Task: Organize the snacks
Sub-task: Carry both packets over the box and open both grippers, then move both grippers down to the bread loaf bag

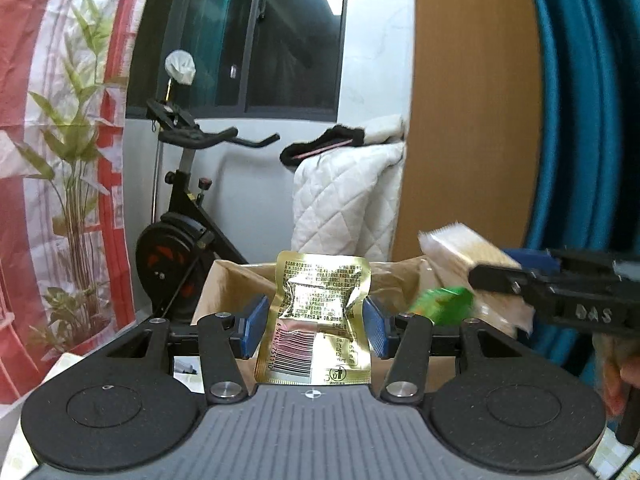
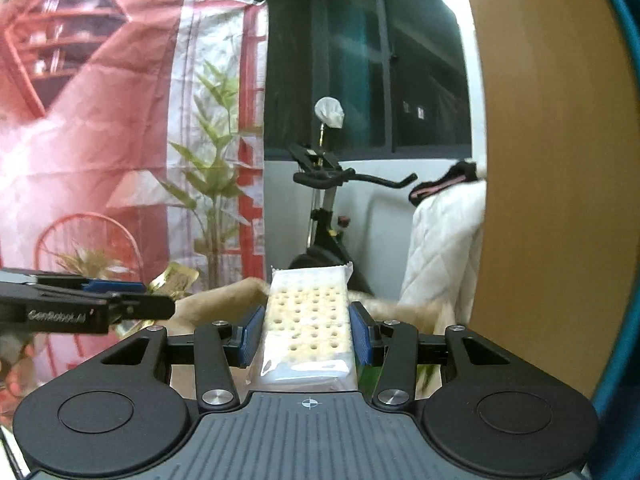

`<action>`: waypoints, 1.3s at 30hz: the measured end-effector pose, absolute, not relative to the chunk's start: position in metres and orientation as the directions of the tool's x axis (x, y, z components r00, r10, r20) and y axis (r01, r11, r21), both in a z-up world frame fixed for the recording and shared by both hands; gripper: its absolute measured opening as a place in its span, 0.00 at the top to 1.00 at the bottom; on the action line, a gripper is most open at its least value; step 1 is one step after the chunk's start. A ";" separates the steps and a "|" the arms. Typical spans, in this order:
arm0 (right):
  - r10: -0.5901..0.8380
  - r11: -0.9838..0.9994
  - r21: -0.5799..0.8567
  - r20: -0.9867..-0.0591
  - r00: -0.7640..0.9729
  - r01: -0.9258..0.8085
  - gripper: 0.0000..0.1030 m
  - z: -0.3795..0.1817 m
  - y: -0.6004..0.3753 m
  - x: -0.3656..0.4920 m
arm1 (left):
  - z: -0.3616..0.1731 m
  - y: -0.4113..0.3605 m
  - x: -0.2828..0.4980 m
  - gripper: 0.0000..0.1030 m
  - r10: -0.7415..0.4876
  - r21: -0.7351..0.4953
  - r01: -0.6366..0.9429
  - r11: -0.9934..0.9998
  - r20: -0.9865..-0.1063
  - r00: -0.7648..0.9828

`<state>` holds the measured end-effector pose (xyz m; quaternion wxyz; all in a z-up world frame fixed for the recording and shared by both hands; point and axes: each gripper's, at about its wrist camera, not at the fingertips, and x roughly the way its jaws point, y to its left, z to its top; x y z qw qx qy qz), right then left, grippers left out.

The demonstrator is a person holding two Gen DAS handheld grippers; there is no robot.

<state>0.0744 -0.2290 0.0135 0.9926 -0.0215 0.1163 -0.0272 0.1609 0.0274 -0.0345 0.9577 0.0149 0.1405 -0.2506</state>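
Note:
My left gripper is shut on a gold foil snack packet with a barcode, held upright above an open cardboard box. My right gripper is shut on a clear-wrapped pack of crackers, also held up over the box. In the left wrist view the right gripper reaches in from the right with the cracker pack; a green packet shows blurred beside it. In the right wrist view the left gripper enters from the left with the gold packet.
An exercise bike stands behind the box, with a white quilted cover beside it. A red printed backdrop with a plant hangs at left. A wooden panel and a blue curtain stand at right.

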 end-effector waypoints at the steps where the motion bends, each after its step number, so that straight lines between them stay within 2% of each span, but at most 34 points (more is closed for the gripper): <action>1: -0.066 0.997 -0.057 -0.237 0.969 0.054 0.59 0.019 -0.231 0.087 | -0.034 0.023 0.172 0.47 -0.472 -0.047 0.480 0.876 -0.288 0.833; 6: -0.121 0.991 -0.088 -0.336 0.934 0.097 0.59 0.018 -0.239 0.157 | -0.032 0.007 0.213 0.46 -0.440 -0.024 0.461 0.887 -0.349 0.828; 10: -0.167 0.986 -0.085 -0.385 0.908 0.145 0.56 0.000 -0.238 0.178 | -0.038 0.003 0.228 0.43 -0.417 -0.001 0.453 0.892 -0.392 0.820; 13: -0.178 0.984 -0.071 -0.384 0.906 0.164 0.33 -0.006 -0.239 0.173 | -0.040 0.007 0.230 0.34 -0.411 0.007 0.454 0.891 -0.409 0.815; 15: -0.169 0.986 -0.068 -0.376 0.911 0.155 0.32 -0.008 -0.239 0.165 | -0.040 0.013 0.226 0.29 -0.405 0.003 0.445 0.896 -0.407 0.819; 29: -0.104 0.992 0.027 -0.363 0.926 0.122 0.28 0.000 -0.214 0.106 | -0.025 0.053 0.167 0.29 -0.430 -0.056 0.452 0.890 -0.434 0.792; 39: -0.056 0.990 0.095 -0.386 0.921 0.100 0.23 -0.012 -0.181 0.059 | -0.033 0.090 0.108 0.29 -0.398 -0.026 0.431 0.902 -0.441 0.805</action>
